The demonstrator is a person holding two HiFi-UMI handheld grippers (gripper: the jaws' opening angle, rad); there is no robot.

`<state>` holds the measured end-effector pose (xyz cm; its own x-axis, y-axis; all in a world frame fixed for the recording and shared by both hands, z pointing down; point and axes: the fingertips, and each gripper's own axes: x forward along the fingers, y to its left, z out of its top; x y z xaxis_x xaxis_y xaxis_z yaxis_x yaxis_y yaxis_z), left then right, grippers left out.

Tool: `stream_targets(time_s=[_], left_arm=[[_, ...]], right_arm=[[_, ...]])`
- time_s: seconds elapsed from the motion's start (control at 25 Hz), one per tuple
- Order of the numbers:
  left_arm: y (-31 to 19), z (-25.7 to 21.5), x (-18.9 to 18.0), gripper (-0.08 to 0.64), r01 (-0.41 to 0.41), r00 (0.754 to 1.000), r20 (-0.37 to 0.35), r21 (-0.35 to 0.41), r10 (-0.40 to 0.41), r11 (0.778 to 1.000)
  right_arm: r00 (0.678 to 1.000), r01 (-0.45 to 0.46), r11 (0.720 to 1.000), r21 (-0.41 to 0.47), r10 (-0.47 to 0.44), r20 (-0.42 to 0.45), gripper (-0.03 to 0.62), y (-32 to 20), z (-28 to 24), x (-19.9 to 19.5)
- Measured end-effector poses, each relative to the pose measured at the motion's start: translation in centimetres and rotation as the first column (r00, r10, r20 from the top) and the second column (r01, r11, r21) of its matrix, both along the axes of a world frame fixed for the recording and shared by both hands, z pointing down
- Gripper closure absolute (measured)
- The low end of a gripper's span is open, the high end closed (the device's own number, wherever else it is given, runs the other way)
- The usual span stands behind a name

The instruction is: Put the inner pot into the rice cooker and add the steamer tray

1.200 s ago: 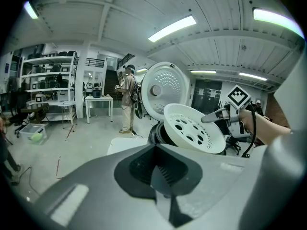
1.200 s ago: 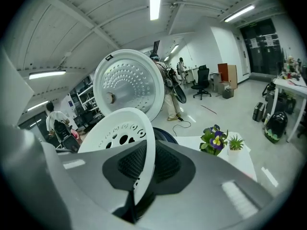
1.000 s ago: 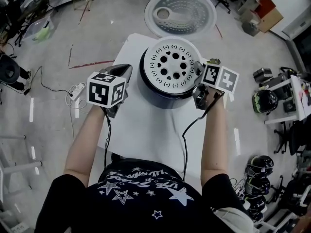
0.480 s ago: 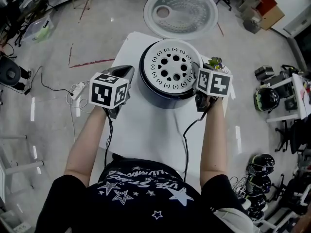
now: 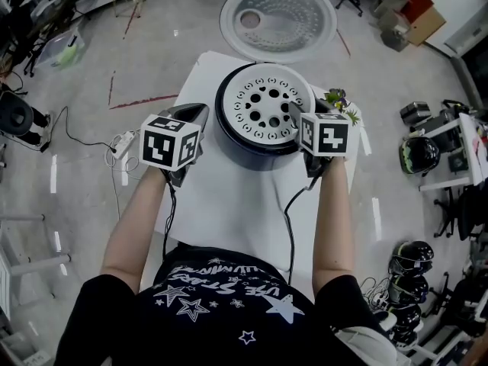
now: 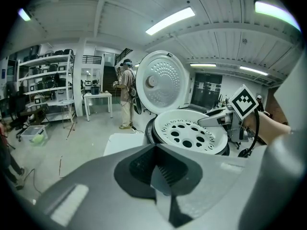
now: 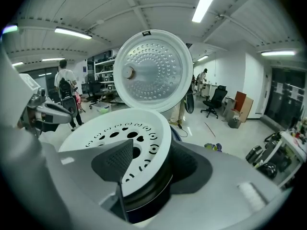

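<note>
Now your right gripper point(image 7: 151, 166), whose jaws have just been opening, stands with them apart astride the rim of the round white perforated steamer tray point(image 5: 264, 107). The tray sits atop the black rice cooker point(image 5: 255, 157) with its lid point(image 5: 278, 17) up, and your left gripper point(image 6: 158, 176) hangs beside the cooker, jaws closed on nothing. Withdrawing at an angle could snag a pad on that rim and tip the tray off its seat. No brand or label can be read, and the print on your shirt point(image 5: 221, 296) is illegible.
</note>
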<state>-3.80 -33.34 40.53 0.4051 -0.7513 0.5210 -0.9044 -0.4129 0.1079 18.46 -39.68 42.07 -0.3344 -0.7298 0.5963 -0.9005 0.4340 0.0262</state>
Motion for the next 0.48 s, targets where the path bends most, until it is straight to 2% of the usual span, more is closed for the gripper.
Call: stream_targets(time_s=[0.12, 0.28, 0.48], left_arm=[[-0.1, -0.4, 0.1, 0.558, 0.002, 1.000, 0.007, 0.002, -0.002, 1.000], [0.1, -0.7, 0.1, 0.558, 0.011, 1.000, 0.013, -0.001, -0.011, 1.000], [0.5, -1.0, 0.2, 0.558, 0.010, 1.000, 0.013, 0.003, -0.010, 1.000]], right_arm=[[0.999, 0.015, 1.000, 0.000, -0.015, 0.039, 0.303, 0.0, -0.2, -0.2], [0.999, 0.008, 1.000, 0.019, -0.009, 0.046, 0.281, -0.1, -0.8, 0.2], [0.998, -0.012, 1.000, 0.028, 0.010, 0.064, 0.281, 0.6, -1.2, 0.8]])
